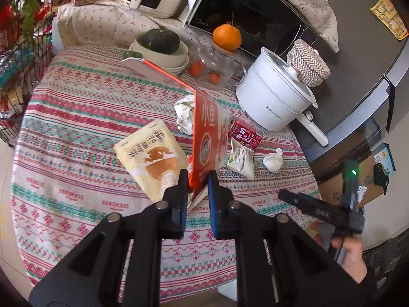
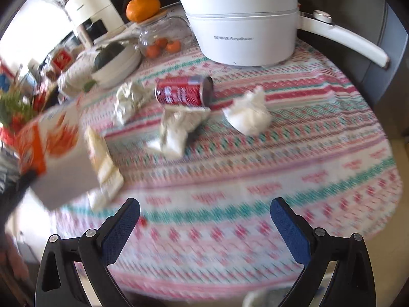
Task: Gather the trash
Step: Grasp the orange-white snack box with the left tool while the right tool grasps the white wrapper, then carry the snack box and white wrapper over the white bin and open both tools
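My left gripper (image 1: 196,179) is shut on a flattened orange and white box (image 1: 204,138) and holds it tilted above the patterned tablecloth (image 1: 76,133). The box also shows at the left of the right wrist view (image 2: 51,138). On the cloth lie a yellow snack bag (image 1: 150,158), a red can on its side (image 1: 245,133) (image 2: 184,92), crumpled paper (image 1: 185,112) (image 2: 179,128) and a white tissue ball (image 1: 273,161) (image 2: 250,112). My right gripper (image 2: 204,220) is open and empty above the cloth near the table's front edge; it shows at the right of the left wrist view (image 1: 294,199).
A white electric pot (image 1: 276,97) (image 2: 242,25) stands at the back right. A bowl with a green squash (image 1: 158,43), a glass jar with small oranges (image 1: 212,66) and a large orange (image 1: 227,37) stand behind. A microwave (image 1: 255,15) is further back.
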